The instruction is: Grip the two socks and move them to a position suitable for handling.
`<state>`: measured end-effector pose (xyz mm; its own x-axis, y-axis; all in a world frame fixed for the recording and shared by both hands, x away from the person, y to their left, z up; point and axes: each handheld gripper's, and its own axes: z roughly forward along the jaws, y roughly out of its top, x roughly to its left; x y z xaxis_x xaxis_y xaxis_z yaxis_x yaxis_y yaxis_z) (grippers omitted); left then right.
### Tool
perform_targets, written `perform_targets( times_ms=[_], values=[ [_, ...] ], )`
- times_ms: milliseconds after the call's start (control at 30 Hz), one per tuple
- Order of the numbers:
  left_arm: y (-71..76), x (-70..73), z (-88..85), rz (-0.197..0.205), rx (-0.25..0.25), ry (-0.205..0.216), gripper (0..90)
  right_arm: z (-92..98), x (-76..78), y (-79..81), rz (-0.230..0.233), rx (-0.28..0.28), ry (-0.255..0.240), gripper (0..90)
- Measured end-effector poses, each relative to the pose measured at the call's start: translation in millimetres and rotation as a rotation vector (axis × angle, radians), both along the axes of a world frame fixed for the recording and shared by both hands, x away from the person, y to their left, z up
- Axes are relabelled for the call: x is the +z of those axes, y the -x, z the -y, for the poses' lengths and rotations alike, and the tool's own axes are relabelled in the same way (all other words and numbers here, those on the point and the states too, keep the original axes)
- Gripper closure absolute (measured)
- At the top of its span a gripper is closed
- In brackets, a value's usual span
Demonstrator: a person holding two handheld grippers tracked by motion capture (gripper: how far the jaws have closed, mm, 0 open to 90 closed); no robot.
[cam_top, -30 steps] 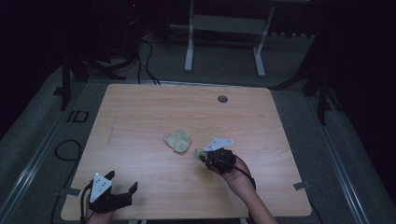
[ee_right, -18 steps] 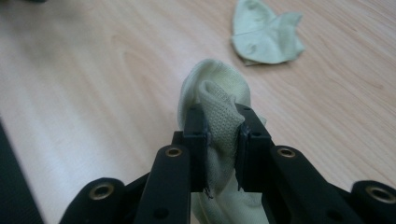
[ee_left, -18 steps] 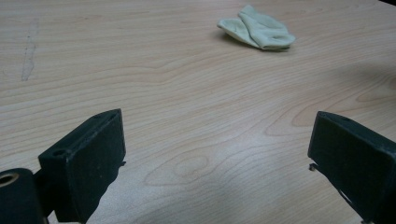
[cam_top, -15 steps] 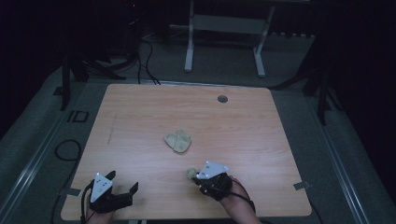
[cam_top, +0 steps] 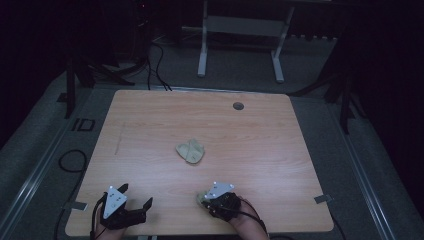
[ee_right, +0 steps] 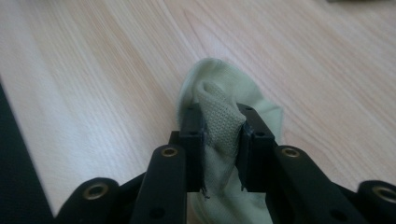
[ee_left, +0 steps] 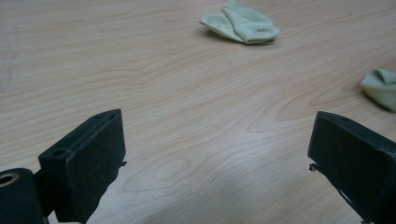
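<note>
We've got the right gripper (cam_top: 204, 201) low at the near edge of the table (cam_top: 150, 120), right of centre, jaws pinching a pale green sock (ee_right: 219, 116). In the right gripper view the knit fabric is bunched between the two pads (ee_right: 194, 140), with the rest of it spilling forward and down onto the wood. The jaws have just been opening a little, but the cloth sits between them and the pads press on it. The left gripper (cam_top: 135, 197) rests at the near-left corner, jaws spread wide, nothing between them; the left gripper view has bare wood between the pads. A second sock (cam_top: 190, 151), same colour, lies crumpled near the table centre, well apart from both grippers. We also see the held sock at the right edge of the left gripper view.
</note>
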<state>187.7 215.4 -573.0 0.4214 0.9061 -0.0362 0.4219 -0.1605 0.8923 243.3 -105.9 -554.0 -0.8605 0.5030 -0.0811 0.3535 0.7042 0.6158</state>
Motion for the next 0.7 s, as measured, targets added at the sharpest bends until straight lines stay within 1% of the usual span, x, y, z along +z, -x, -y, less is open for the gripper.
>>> perform_targets(
  times_ms=[33, 100, 133, 167, 200, 233, 300, 333, 367, 400, 433, 500, 533, 567, 600, 633, 667, 700],
  values=[
    [-0.1, -0.2, 0.5, -0.003, -0.003, 0.003, 4.2, 0.7, -1.2, 0.1, -0.001, 0.002, -0.014, 73.1],
    [-0.4, 0.3, 2.8, -0.011, -0.01, 0.017, 4.1, 1.1, -1.4, -0.3, -0.005, 0.004, -0.017, 71.4],
    [-0.6, 0.8, 3.9, -0.012, -0.017, 0.023, 4.2, 0.8, -1.3, -0.1, -0.006, 0.008, -0.016, 69.0],
    [-0.5, 1.5, 5.6, -0.015, -0.023, 0.029, 4.2, -0.5, -0.5, 0.7, -0.022, 0.022, -0.016, 65.2],
    [-0.5, 2.3, 7.3, -0.015, -0.029, 0.027, 4.2, -0.5, -0.5, 0.7, -0.022, 0.022, -0.016, 59.6],
    [-0.1, 3.1, 9.3, -0.013, -0.035, 0.025, 4.1, -0.9, 1.1, 1.2, -0.031, 0.042, -0.013, 54.7],
    [0.1, 4.9, 13.2, -0.022, -0.049, 0.027, 4.2, -0.1, 8.5, 3.3, -0.027, 0.059, -0.013, 50.1],
    [0.0, 5.9, 15.4, -0.024, -0.057, 0.038, 4.2, 4.7, 21.7, 3.8, -0.019, 0.06, -0.042, 47.9],
    [0.2, 7.3, 17.9, -0.023, -0.064, 0.042, 4.2, 4.7, 21.7, 3.8, -0.019, 0.06, -0.042, 47.9],
    [0.1, 9.4, 21.0, -0.022, -0.079, 0.047, 6.6, 12.0, 37.3, 2.5, 0.0, 0.05, -0.08, 47.9],
    [-0.4, 11.8, 24.7, -0.025, -0.093, 0.051, 6.6, 12.0, 37.3, 2.5, 0.0, 0.05, -0.08, 47.9],
    [-2.5, 16.7, 34.4, -0.04, -0.127, 0.071, 6.7, 19.9, 50.7, -0.9, 0.028, 0.041, -0.101, 51.2],
    [-3.8, 19.1, 40.5, -0.049, -0.146, 0.077, 8.8, 26.6, 57.7, -6.2, 0.047, 0.019, -0.105, 57.0],
    [-4.4, 21.3, 47.1, -0.053, -0.166, 0.078, 8.8, 26.6, 57.7, -6.2, 0.047, 0.019, -0.105, 57.0],
    [-5.4, 23.1, 54.3, -0.059, -0.188, 0.071, 15.6, 31.4, 57.5, -11.6, 0.043, 0.0, -0.109, 60.7],
    [-7.1, 24.1, 61.8, -0.072, -0.217, 0.067, 15.6, 31.4, 57.5, -11.6, 0.043, 0.0, -0.109, 60.7],
    [-8.8, 24.2, 69.3, -0.087, -0.247, 0.076, 15.7, 32.7, 55.3, -13.8, 0.034, -0.004, -0.109, 61.5],
    [-10.7, 23.6, 76.4, -0.104, -0.273, 0.071, 18.5, 33.1, 51.7, -15.4, 0.032, -0.006, -0.104, 62.1]
  ],
)
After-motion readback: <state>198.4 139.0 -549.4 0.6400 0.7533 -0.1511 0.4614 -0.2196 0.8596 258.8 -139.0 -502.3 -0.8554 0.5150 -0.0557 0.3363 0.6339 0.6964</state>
